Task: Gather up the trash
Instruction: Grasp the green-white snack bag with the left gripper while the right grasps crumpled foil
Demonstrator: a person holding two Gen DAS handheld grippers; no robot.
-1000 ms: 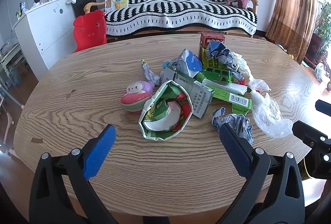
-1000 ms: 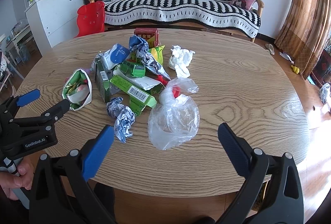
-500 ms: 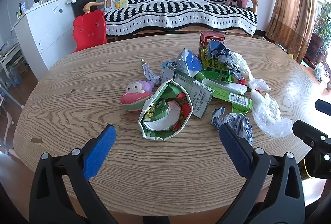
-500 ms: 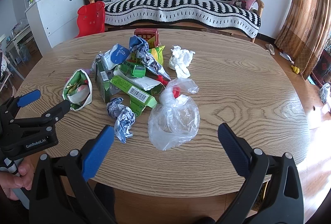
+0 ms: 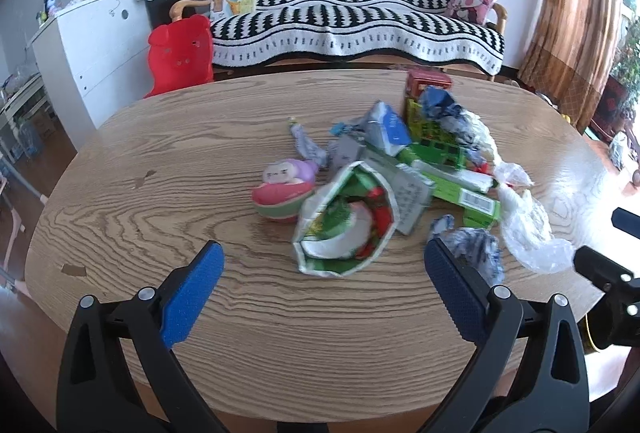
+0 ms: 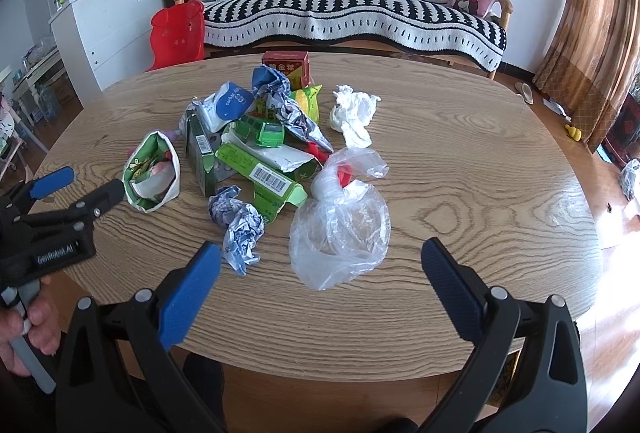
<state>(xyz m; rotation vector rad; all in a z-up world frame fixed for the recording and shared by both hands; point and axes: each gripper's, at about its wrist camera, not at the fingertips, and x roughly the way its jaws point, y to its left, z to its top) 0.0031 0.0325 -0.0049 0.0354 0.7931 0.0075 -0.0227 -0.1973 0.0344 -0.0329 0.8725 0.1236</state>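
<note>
A heap of trash lies mid-table: an open green snack bag [image 5: 346,221] [image 6: 154,171], green cartons [image 6: 262,179], a crumpled blue-and-white wrapper [image 6: 240,223] [image 5: 474,249], a clear plastic bag [image 6: 342,223] [image 5: 528,229], white tissue [image 6: 354,111], a red box [image 6: 288,67]. My left gripper [image 5: 322,293] is open above the near table edge, facing the snack bag. My right gripper [image 6: 320,287] is open too, with the plastic bag just beyond its fingers. Nothing is held.
A pink and green toy [image 5: 282,189] lies left of the snack bag. The oval wooden table [image 6: 460,169] has bare room on its right and left parts. Behind stand a striped sofa [image 6: 352,9], a red plastic chair [image 5: 180,53] and a white cabinet [image 5: 92,45].
The left wrist view has shifted a little, so the trash now sits further right in it, with slight blur. The right gripper has barely moved. Both stay open.
</note>
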